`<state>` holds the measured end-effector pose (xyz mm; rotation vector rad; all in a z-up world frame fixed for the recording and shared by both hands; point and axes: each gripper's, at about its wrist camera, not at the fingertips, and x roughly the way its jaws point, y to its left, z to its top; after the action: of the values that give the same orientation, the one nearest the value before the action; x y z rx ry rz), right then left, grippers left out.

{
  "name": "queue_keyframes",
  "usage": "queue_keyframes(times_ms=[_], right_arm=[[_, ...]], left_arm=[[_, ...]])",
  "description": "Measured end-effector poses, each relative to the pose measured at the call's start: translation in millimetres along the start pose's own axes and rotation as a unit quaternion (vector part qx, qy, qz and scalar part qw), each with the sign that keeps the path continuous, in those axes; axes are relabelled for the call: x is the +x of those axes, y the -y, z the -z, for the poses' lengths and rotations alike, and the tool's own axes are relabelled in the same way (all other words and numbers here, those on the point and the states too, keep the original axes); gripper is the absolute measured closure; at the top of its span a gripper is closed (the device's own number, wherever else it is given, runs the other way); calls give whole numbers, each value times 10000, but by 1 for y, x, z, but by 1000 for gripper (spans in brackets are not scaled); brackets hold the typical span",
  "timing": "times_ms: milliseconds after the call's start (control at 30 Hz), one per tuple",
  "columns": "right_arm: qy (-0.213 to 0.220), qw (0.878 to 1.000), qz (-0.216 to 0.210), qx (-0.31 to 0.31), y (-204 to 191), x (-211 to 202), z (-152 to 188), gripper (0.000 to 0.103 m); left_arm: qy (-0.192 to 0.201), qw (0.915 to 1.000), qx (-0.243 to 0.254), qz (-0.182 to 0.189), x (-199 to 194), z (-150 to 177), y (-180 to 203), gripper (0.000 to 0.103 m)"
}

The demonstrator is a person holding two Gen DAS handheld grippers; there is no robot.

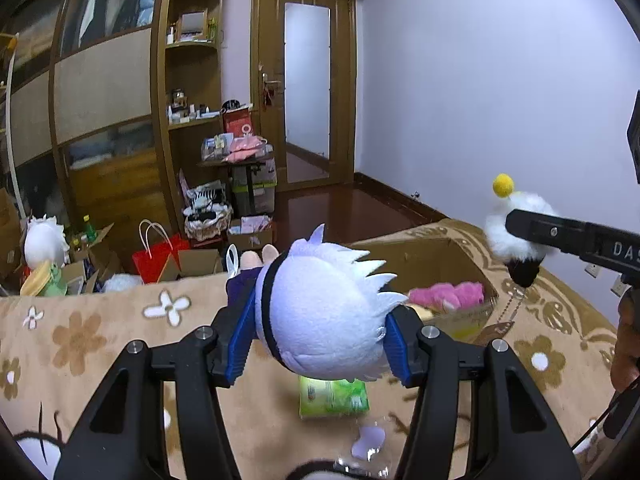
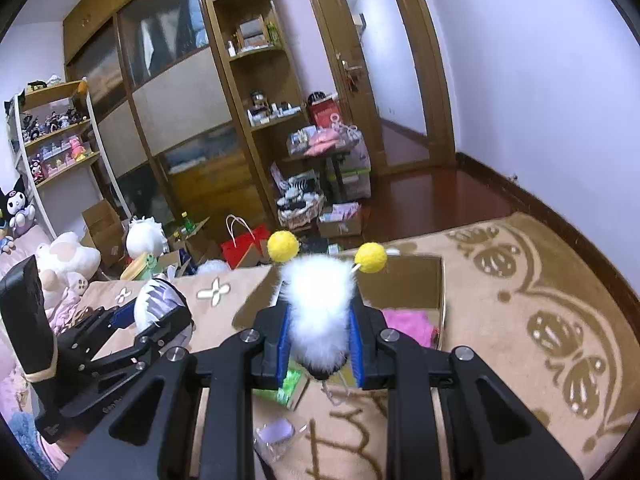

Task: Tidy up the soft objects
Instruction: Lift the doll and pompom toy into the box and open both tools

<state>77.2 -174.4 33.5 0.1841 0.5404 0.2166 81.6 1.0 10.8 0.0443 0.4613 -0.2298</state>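
My left gripper (image 1: 318,338) is shut on a white-haired plush doll (image 1: 320,304), held above the bed by its head; it also shows in the right wrist view (image 2: 158,306). My right gripper (image 2: 320,336) is shut on a fluffy white plush (image 2: 318,304) with two yellow pom-poms, which hangs a bead chain. From the left wrist view that plush (image 1: 516,224) hangs to the right, above the open cardboard box (image 1: 440,256). A pink plush (image 1: 448,296) lies inside the box.
A green tissue pack (image 1: 332,396) and a clear wrapper (image 2: 280,436) lie on the beige patterned blanket (image 1: 80,344). Beyond the bed are a red bag (image 1: 158,256), boxes, a basket, shelves and a wardrobe. More plush toys (image 2: 64,264) sit at the left.
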Motion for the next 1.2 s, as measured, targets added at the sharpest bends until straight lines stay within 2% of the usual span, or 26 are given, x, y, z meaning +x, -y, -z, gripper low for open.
queue_keyframes(times_ms=[167,467,533,767,1000,1200], right_arm=[[161,9994,124,-281,-6,7,-19,78],[346,9975,308,-542,-4,22,-36,83],[255,9971,360,-613,-2,31,-35,87],[-257,9986,276,-366,16,59,-20,87],[-526,9982,224,-167,25,73,-6,87],[-656,9977,188,-41,29,77,0,86]], left_arm=[[189,9996,191,58,14,-15,5,48],[87,9999,116,43,44,-29,3,48],[-17,9999,109,38,55,-29,2,48],[-506,9984,-55,235,86,-16,6,46],[-632,9976,-60,258,102,-10,11,41],[-650,9976,-164,182,108,-9,6,22]])
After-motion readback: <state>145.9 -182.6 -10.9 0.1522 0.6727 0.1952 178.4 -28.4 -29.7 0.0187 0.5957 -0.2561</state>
